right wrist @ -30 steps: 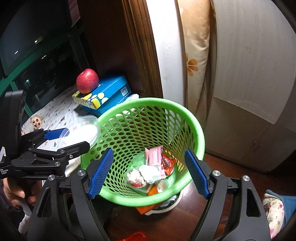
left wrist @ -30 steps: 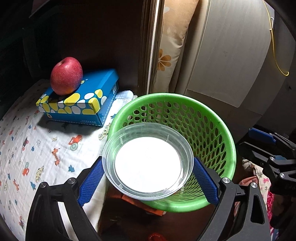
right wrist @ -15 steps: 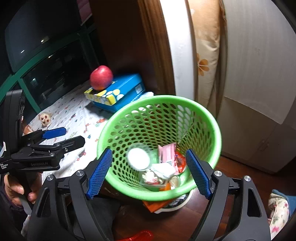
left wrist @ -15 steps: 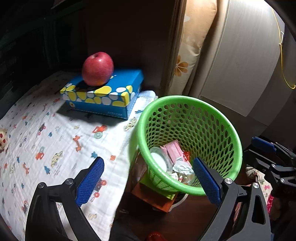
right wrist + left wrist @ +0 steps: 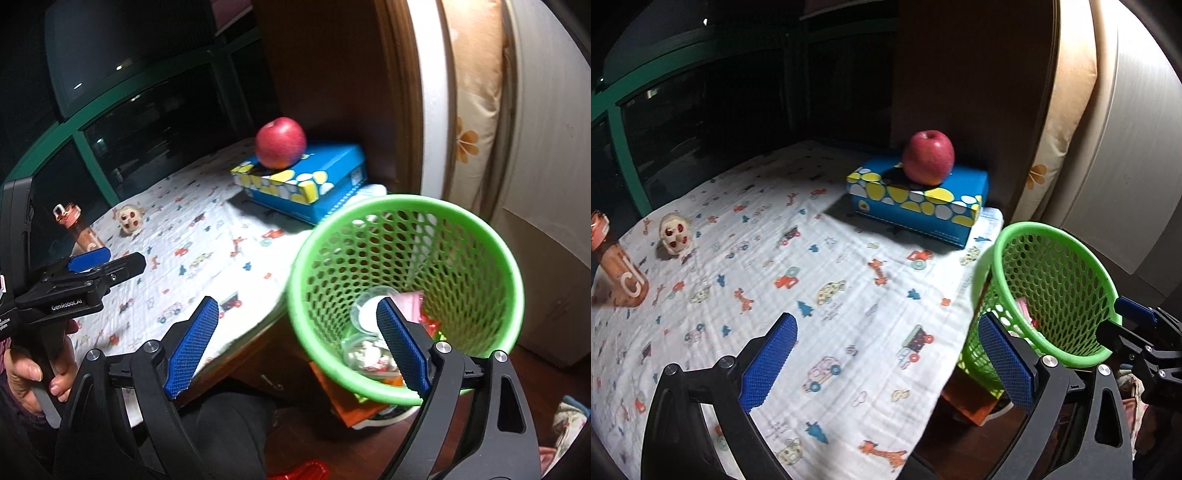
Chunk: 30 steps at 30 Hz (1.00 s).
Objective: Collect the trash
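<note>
A green mesh trash basket [image 5: 406, 210] stands beside the table's right edge; it also shows in the left wrist view [image 5: 1049, 236]. Inside it lie a clear plastic lid [image 5: 364, 308], pink wrappers [image 5: 413, 301] and crumpled paper [image 5: 364, 350]. My left gripper [image 5: 886, 363] is open and empty above the patterned cloth [image 5: 812, 258], left of the basket. My right gripper [image 5: 295, 345] is open and empty, over the basket's near-left rim. The left gripper also shows in the right wrist view [image 5: 107, 264].
A red apple [image 5: 928, 157] sits on a blue tissue box [image 5: 916, 201] at the table's back. A small doll head [image 5: 675, 233] and an orange bottle [image 5: 618, 266] stand at the left. A wooden post, a floral cushion [image 5: 472, 110] and a cabinet lie behind the basket.
My left gripper let the clear lid drop into the basket, then swung left over the table. The right gripper shifted left, its view turning toward the table.
</note>
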Motion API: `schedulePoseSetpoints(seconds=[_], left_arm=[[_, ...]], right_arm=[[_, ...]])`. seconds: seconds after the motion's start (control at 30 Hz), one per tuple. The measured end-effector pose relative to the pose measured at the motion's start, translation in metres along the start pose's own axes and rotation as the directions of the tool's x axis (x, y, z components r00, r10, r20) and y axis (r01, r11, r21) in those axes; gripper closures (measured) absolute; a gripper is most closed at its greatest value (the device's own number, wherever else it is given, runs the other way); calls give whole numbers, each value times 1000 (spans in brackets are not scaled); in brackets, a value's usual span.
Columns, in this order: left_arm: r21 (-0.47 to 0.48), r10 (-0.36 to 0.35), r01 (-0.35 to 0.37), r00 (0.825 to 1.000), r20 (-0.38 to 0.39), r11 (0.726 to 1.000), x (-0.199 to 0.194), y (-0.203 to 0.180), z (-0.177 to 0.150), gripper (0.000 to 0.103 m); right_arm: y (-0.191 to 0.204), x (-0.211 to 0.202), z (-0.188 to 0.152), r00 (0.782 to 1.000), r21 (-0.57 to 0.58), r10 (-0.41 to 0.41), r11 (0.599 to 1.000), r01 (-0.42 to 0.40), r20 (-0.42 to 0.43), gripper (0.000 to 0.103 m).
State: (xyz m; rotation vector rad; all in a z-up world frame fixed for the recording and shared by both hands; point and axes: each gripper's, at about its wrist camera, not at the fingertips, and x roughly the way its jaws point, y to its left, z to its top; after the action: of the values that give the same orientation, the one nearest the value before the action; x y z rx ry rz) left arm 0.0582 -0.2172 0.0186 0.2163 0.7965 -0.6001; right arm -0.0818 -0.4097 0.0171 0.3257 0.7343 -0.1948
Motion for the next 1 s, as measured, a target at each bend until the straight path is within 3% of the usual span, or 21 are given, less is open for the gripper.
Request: schedulePoseSetpoints(seconds=[0.3,0.6,1.0], left_arm=[[-104,119,-116,993,27,988,-36,64,-23,7],[-196,233,-219,971,52,956,-72,109,-51,7],[-235,268,-245,961,69,941,-96,122,-69,7]], right_arm=[[55,13,2,998,-58,60,997,-60,-6,13],[95,12,-3,995,-83,97,992,-95,15,9],[118,8,-10,995,-123,96,988,-93,20,7]])
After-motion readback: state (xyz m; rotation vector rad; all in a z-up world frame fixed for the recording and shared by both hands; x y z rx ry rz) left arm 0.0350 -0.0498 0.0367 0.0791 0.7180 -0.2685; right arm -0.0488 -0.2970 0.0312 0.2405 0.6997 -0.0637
